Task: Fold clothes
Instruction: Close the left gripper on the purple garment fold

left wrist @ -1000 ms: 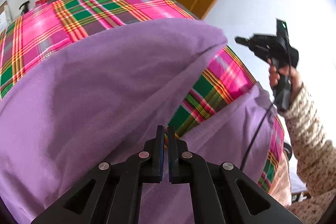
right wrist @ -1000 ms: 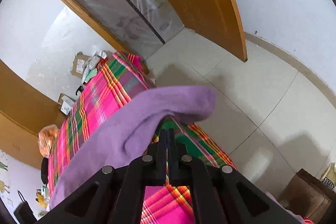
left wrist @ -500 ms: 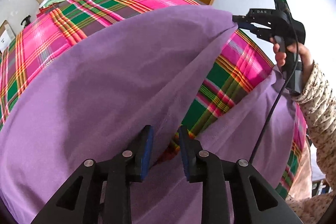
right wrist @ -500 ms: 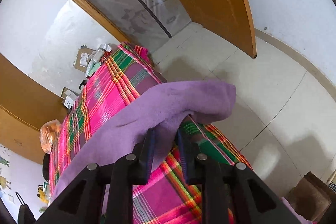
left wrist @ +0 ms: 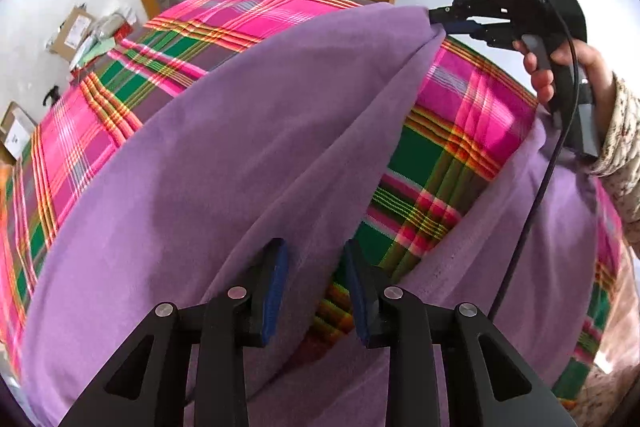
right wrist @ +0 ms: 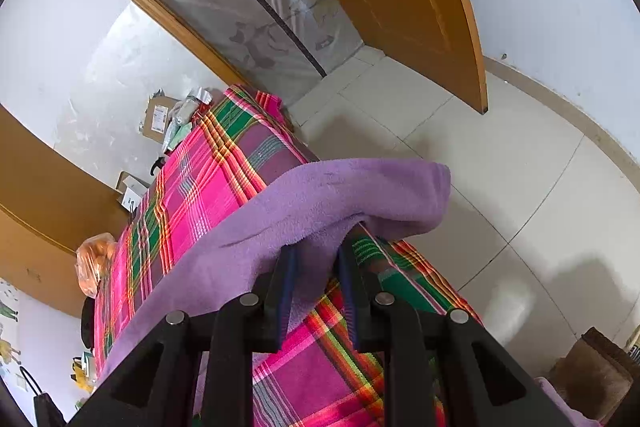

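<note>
Left wrist view: your left gripper (left wrist: 316, 287) has its jaws opening, parted over the folded edge of the purple garment (left wrist: 224, 131) spread on the plaid bedcover (left wrist: 448, 155). Right wrist view: your right gripper (right wrist: 318, 287) stands parted, garment corner draped loosely between the fingers, near the bedcover's edge.
</note>
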